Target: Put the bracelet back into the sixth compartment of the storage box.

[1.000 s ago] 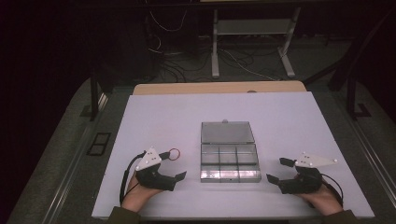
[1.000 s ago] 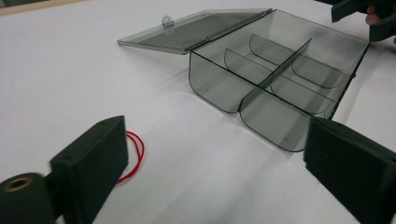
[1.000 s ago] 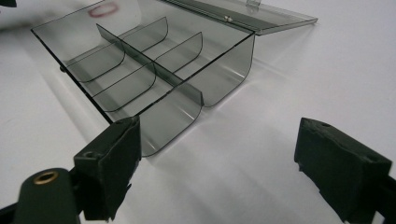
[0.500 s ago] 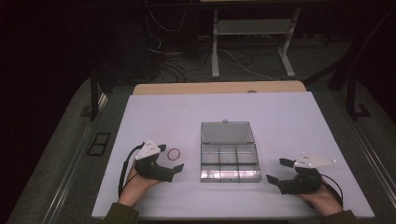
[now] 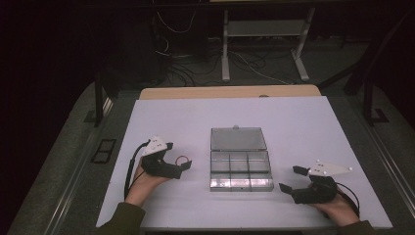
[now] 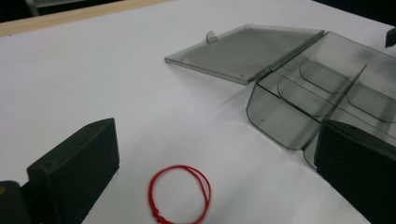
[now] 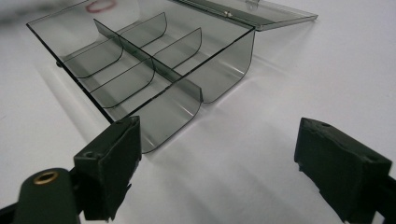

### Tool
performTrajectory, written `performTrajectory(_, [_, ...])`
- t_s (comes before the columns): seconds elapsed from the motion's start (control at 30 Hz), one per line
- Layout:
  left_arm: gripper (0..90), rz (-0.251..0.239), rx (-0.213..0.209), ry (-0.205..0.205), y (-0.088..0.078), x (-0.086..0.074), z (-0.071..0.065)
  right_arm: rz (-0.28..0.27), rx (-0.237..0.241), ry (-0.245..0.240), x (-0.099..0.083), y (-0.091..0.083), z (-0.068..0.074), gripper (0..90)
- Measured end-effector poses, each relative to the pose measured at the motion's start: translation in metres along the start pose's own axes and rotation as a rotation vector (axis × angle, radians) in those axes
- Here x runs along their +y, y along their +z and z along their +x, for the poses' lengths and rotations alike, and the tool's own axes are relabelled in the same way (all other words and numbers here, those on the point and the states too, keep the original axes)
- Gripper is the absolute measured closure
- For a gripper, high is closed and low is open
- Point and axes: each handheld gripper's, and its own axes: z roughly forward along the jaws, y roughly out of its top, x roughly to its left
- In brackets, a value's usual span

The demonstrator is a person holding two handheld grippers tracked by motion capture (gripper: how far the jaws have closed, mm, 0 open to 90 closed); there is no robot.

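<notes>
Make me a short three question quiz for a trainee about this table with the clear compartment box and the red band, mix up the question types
1. True or false: the lid of the clear compartment box lies open, flat on the white table.
2. Multiple choice: the red elastic band lies A) in a compartment, B) on the table between the left gripper's jaws, C) on the lid.
3. Fill in: the right gripper rests to the box's right with its jaws ____.

Key: 1 true. 2 B; the band lies flat on the table, with neither jaw pressing on it. 3 open, with nothing between them.
</notes>
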Motion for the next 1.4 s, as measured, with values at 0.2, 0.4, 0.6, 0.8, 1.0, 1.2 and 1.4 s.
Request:
performTrajectory(0.2, [0.6,-0.003,0.018,-0.005,0.007,0.009,0.008,-0.001,0.004,0.0,0.0,-0.001,0.001,14.6])
performTrajectory(0.4, [1.3,0.012,0.044,0.02,0.016,0.017,0.013,-0.001,0.005,-0.003,0.0,-0.001,0.001,14.6])
performTrajectory(0.6, [5.3,0.02,0.051,0.008,0.025,0.016,0.018,-0.002,0.004,-0.003,0.001,-0.001,0.001,14.6])
performTrajectory(0.8, [14.3,0.055,0.062,-0.006,0.025,0.012,0.024,-0.003,0.008,-0.014,0.001,-0.001,0.003,14.6])
performTrajectory(1.0, [26.2,0.102,0.065,-0.027,0.025,0.006,0.031,0.0,0.006,-0.016,0.001,0.0,0.002,14.6])
performTrajectory(1.2, [39.2,0.139,0.062,-0.022,0.024,0.003,0.032,-0.001,0.005,-0.019,0.001,0.0,0.002,14.6])
performTrajectory(1.4, [51.8,0.179,0.061,-0.008,0.025,0.0,0.032,0.0,0.001,-0.022,0.001,0.0,0.002,14.6])
